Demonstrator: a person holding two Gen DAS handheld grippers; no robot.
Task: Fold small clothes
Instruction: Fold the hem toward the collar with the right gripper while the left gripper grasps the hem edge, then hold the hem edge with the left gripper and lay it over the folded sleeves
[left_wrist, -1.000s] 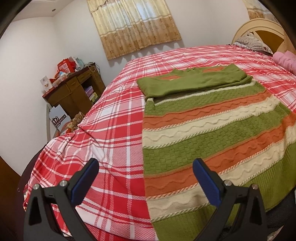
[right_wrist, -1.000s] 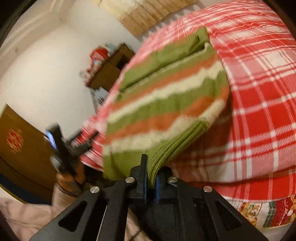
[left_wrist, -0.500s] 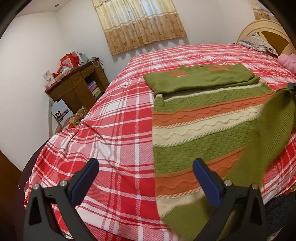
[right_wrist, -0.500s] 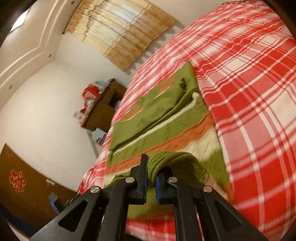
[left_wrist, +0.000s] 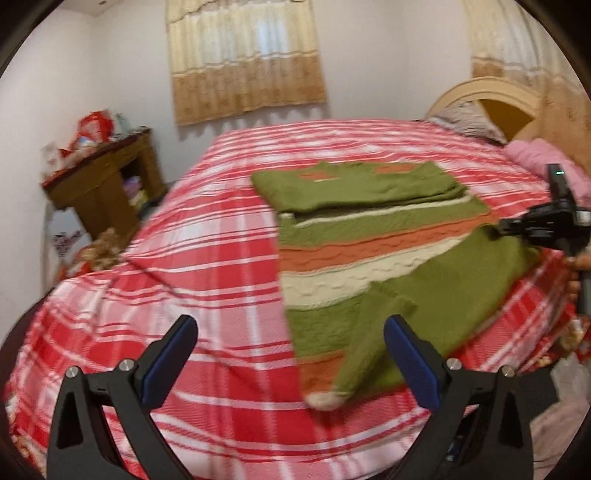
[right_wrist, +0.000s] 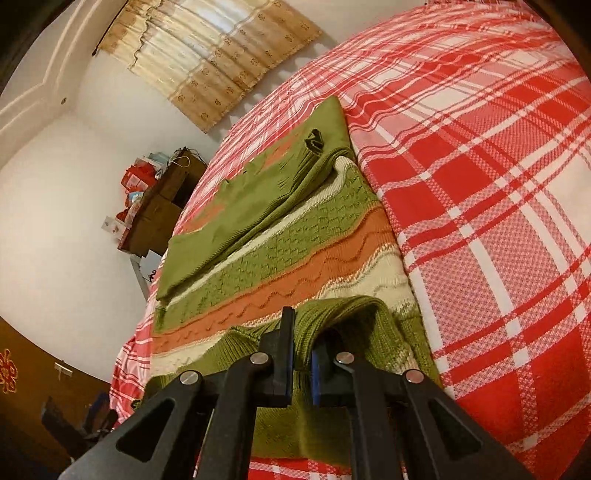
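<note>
At the lower left of the left wrist view, the left gripper (left_wrist: 290, 354) is seen with fingers spread wide, nothing held. A striped sweater (left_wrist: 369, 251) is spread across the middle of the plaid bed (left_wrist: 207, 258). At right, its green hem is clamped by the right gripper (right_wrist: 300, 354).

- Bed (left_wrist: 207, 258): covered in a red-and-white plaid spread, wooden arched headboard (left_wrist: 491, 99) at far end.
- Striped knit sweater (left_wrist: 354, 236): green, orange, cream; lies flat on spread, bottom edge partly turned up.
- Pink bedding (left_wrist: 532, 155) and patterned pillow (left_wrist: 465, 118): beside headboard.
</note>
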